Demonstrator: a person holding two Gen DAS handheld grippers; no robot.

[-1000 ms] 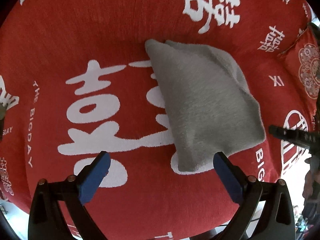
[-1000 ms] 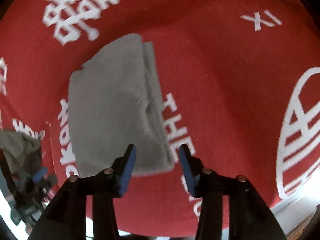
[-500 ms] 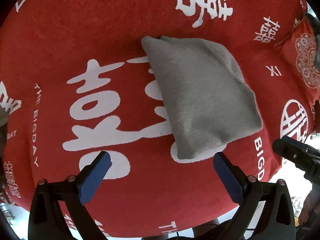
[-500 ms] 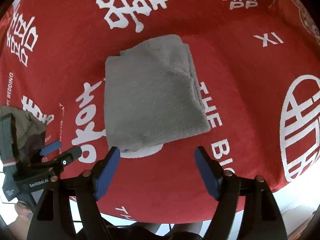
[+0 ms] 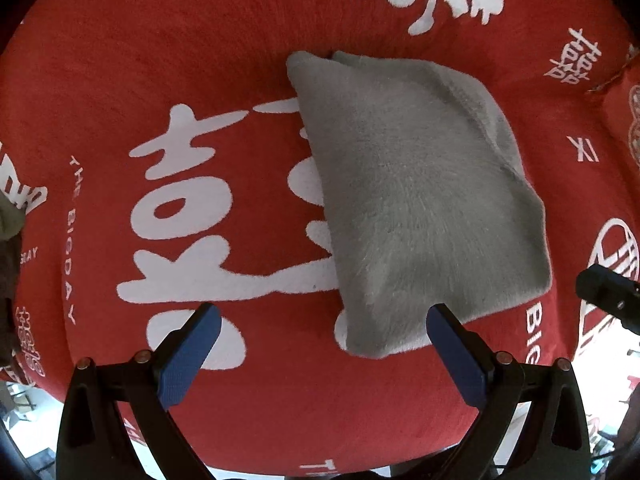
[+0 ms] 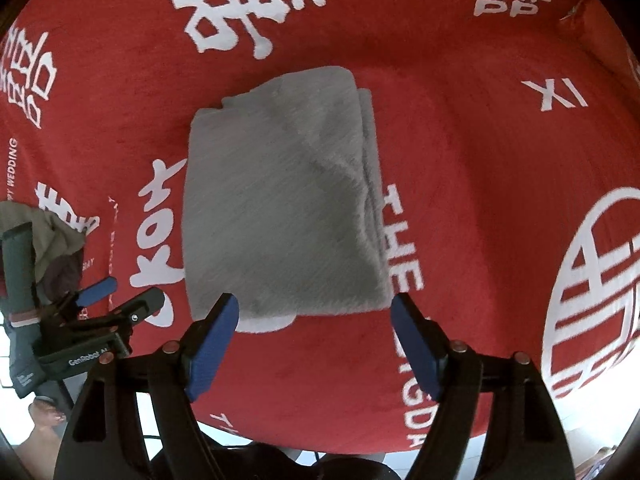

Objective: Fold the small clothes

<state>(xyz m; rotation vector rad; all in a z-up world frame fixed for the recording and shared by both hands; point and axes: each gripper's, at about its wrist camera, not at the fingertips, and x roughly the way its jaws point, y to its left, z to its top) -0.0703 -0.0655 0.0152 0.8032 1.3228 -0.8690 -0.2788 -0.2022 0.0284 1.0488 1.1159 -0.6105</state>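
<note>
Folded grey garment (image 5: 416,208) on red cloth (image 5: 200,60)

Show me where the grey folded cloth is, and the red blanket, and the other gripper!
grey folded cloth (image 6: 280,204), right wrist view, middle of its top layer.
red blanket (image 6: 480,160), right wrist view, bare red patch.
left gripper (image 6: 120,296), right wrist view, between its fingertips.
</note>
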